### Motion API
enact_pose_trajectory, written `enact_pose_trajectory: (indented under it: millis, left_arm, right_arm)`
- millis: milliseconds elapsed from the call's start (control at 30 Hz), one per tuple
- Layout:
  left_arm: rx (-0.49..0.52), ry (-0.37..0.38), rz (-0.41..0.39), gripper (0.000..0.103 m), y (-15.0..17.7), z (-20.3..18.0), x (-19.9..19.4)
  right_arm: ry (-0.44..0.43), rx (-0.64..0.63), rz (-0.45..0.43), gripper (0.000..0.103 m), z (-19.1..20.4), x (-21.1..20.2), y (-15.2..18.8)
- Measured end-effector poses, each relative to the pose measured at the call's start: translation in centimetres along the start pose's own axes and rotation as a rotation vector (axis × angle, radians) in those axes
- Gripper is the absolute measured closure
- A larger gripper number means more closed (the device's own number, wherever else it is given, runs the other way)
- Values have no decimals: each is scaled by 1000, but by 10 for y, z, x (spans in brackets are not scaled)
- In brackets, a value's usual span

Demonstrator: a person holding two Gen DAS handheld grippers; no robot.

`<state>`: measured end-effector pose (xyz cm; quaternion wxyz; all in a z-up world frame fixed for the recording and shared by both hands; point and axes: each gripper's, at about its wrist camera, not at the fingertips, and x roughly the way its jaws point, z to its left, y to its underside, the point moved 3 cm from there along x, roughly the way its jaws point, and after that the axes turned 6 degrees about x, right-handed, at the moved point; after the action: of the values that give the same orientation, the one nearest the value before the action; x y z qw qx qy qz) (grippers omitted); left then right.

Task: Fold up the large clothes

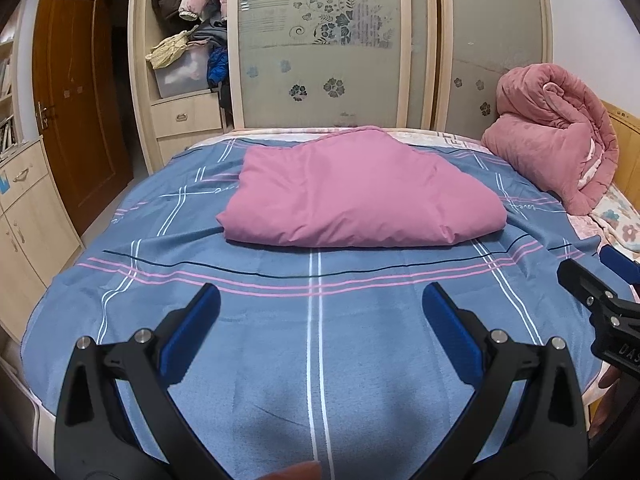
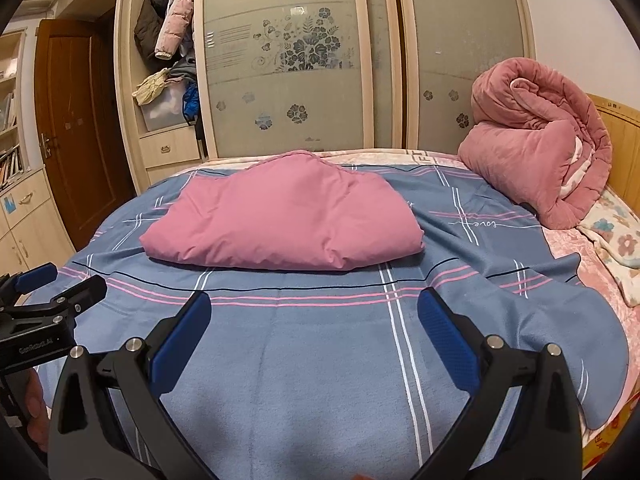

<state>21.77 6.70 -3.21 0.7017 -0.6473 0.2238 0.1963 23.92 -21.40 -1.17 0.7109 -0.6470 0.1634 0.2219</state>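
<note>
Both sets of jaws stand wide open and hold nothing. The left gripper (image 1: pixel 320 312) hangs over the blue sheet (image 1: pixel 240 340) near the front of the bed. The right gripper (image 2: pixel 314 320) hangs beside it over the same sheet, a little apart.

The pink garment (image 1: pixel 356 196) lies farther back on the sheet, in the middle of the bed, well away from both grippers. It looks puffy and is already doubled over, with a thick rounded edge facing the grippers. In the right view the pink garment (image 2: pixel 284 224) sits a bit to the left.

I think the step now is to reach for it and make the next fold. To do this well, each gripper should go to its own end of the near edge, one left and one right. The jaws should slide low along the sheet and bite all the layers of the pink cloth, but not the blue sheet under it. Both should lift together, so the fold stays straight and the puffy cloth does not sag or slip.

A rolled pink quilt (image 1: pixel 556 140) sits at the right, by the headboard. It is best left alone.
</note>
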Motion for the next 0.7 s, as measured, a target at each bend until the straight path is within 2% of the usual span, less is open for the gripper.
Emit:
enact_pose_trajectory:
  millis: [700]
  left_arm:
    - [6, -8, -2, 2, 1, 0, 0]
  right_arm:
    - [13, -5, 0, 1, -2, 1, 3]
